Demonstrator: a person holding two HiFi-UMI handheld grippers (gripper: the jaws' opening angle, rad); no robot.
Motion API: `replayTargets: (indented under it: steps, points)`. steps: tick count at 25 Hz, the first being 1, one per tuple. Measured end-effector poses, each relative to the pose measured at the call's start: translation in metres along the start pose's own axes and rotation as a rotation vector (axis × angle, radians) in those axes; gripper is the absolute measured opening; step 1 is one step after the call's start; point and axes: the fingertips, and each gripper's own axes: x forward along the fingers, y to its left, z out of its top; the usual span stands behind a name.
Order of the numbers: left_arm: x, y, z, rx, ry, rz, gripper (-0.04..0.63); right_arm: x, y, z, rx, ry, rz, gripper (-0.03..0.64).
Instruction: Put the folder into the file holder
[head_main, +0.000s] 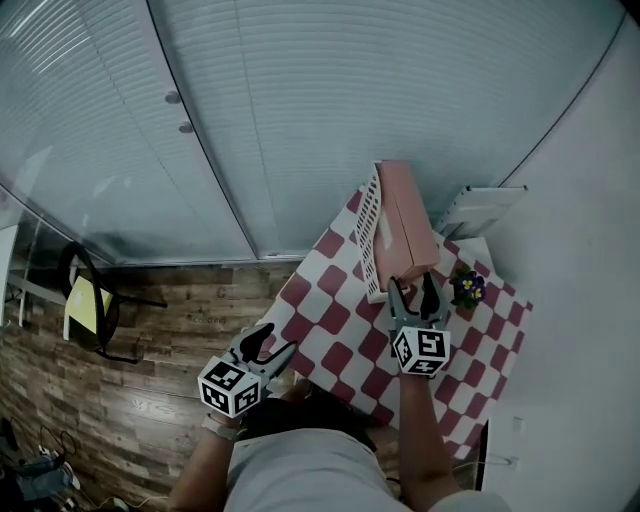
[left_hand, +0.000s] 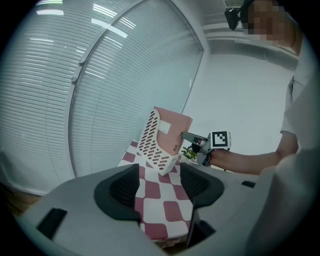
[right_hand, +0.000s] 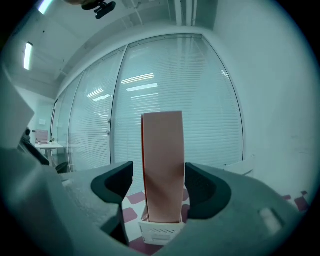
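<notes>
A pink folder (head_main: 405, 215) stands upright in a white perforated file holder (head_main: 368, 230) on the red-and-white checkered table (head_main: 340, 320). My right gripper (head_main: 417, 288) is at the folder's near end. In the right gripper view the folder (right_hand: 162, 165) rises between the jaws of the right gripper (right_hand: 159, 187), with a gap at the left pad, so the jaws are open around it. The holder (right_hand: 157, 232) shows below them. My left gripper (head_main: 272, 345) hovers open and empty off the table's near left corner, and from there it looks across at the folder (left_hand: 175, 127).
A small pot of purple flowers (head_main: 467, 288) stands just right of my right gripper. A white flat object (head_main: 480, 210) lies at the table's far right corner, against the wall. Glass with blinds runs behind the table. A chair with a yellow seat (head_main: 90, 305) stands on the wooden floor at the left.
</notes>
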Motion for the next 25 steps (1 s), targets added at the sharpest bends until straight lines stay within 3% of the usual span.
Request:
replayTargets:
  steps: [13,25]
  points:
    - [0.013,-0.050,0.020,0.113,-0.008,-0.170,0.249,-0.098,0.022,0.023,0.065,0.023,-0.008,0.311]
    - [0.005,-0.081,0.038,0.210,-0.056,-0.240,0.249,-0.172,0.048,0.024,0.075,0.030,-0.027,0.311]
